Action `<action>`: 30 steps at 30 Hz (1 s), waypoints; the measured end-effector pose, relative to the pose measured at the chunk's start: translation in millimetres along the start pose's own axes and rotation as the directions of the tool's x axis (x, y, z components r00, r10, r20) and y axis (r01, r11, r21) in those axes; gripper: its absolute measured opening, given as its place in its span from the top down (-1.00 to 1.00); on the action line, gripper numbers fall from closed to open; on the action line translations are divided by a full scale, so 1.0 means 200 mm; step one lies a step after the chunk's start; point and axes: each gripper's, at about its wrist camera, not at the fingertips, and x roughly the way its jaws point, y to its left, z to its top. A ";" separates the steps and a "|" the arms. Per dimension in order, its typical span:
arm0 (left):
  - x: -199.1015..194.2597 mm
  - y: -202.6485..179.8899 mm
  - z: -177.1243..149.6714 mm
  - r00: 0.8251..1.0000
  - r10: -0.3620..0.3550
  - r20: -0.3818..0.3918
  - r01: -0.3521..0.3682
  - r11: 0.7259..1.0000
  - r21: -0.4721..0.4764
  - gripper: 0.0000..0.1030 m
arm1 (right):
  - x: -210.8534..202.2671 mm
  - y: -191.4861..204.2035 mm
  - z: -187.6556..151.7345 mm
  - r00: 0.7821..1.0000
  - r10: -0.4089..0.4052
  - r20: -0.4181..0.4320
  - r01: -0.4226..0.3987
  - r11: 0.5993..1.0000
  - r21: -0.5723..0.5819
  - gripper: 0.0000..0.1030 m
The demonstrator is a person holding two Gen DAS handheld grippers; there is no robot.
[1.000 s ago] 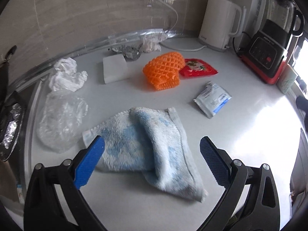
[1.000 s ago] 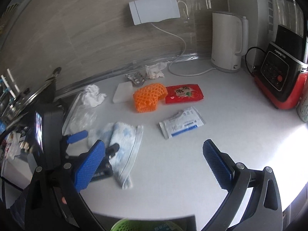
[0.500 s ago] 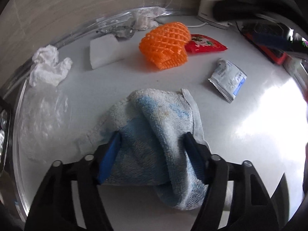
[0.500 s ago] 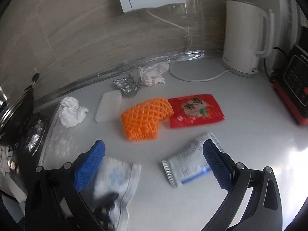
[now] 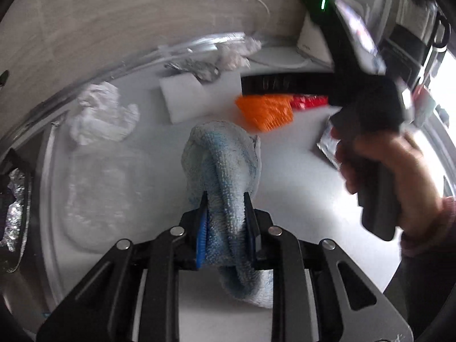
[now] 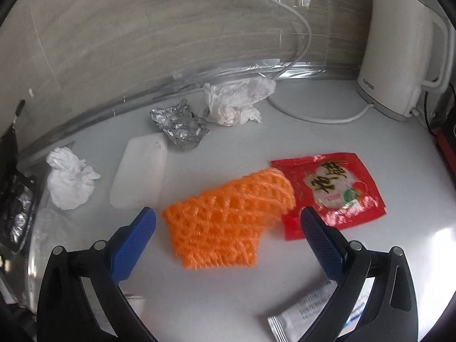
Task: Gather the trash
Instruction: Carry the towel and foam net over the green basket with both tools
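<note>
Orange foam net between my right fingers, blue cloth clamped in my left.

The orange foam net (image 6: 228,222) lies on the white counter (image 6: 370,131), and my right gripper (image 6: 228,239) holds its fingers wide apart on either side of it. A red packet (image 6: 336,188) touches the net's far right edge; a foil ball (image 6: 179,125) and crumpled tissue (image 6: 236,99) sit beyond the net near the wall. My left gripper (image 5: 225,225) is pinched tight on the blue cloth (image 5: 225,165), just in front of the net.
</note>
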 end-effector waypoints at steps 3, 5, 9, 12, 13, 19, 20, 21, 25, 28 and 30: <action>-0.06 0.04 0.01 1.000 -0.008 0.020 0.008 1.000 -0.015 0.58 | 0.05 0.03 0.00 1.000 -0.017 -0.017 0.016 1.000 -0.016 -0.50; -0.09 0.05 0.01 0.999 -0.004 0.032 0.005 1.000 -0.014 0.58 | 0.07 0.04 -0.01 0.999 -0.003 -0.041 0.003 1.000 -0.016 -0.01; -0.15 0.06 -0.01 0.999 -0.007 0.049 0.008 1.000 -0.017 0.59 | 0.06 0.05 -0.02 0.998 0.044 -0.047 -0.044 0.999 -0.005 0.47; -0.17 0.04 0.00 0.998 -0.015 0.058 0.016 1.000 -0.020 0.59 | -0.02 0.06 -0.03 0.998 0.057 -0.029 -0.057 0.998 -0.016 0.50; -0.18 0.03 0.00 0.998 -0.018 0.064 0.019 1.000 -0.016 0.59 | -0.07 0.06 -0.03 0.998 0.061 -0.018 -0.061 0.998 -0.021 0.50; -0.32 -0.09 -0.05 0.996 -0.039 0.086 0.038 0.999 0.023 0.59 | -0.39 0.02 -0.14 0.998 0.055 0.026 -0.054 0.997 -0.050 0.50; -0.34 -0.11 -0.06 0.995 -0.046 0.087 0.044 0.999 0.028 0.59 | -0.45 0.01 -0.17 0.998 0.054 0.030 -0.052 0.997 -0.052 0.50; -0.37 -0.15 -0.08 0.995 -0.056 0.087 0.054 0.998 0.034 0.59 | -0.49 0.00 -0.20 0.998 0.053 0.032 -0.051 0.997 -0.052 0.50; -0.46 -0.28 -0.15 0.993 -0.086 0.082 0.082 0.995 0.051 0.59 | -0.70 -0.08 -0.37 0.998 0.050 0.026 -0.048 0.997 -0.053 0.50; -0.53 -0.38 -0.21 0.992 -0.094 0.080 0.089 0.994 0.062 0.59 | -0.81 -0.12 -0.49 0.999 0.040 0.016 -0.039 0.997 -0.063 0.50; -0.58 -0.45 -0.26 0.992 -0.092 0.083 0.087 0.994 0.067 0.59 | -0.90 -0.16 -0.58 0.999 0.048 0.007 -0.047 0.997 -0.061 0.50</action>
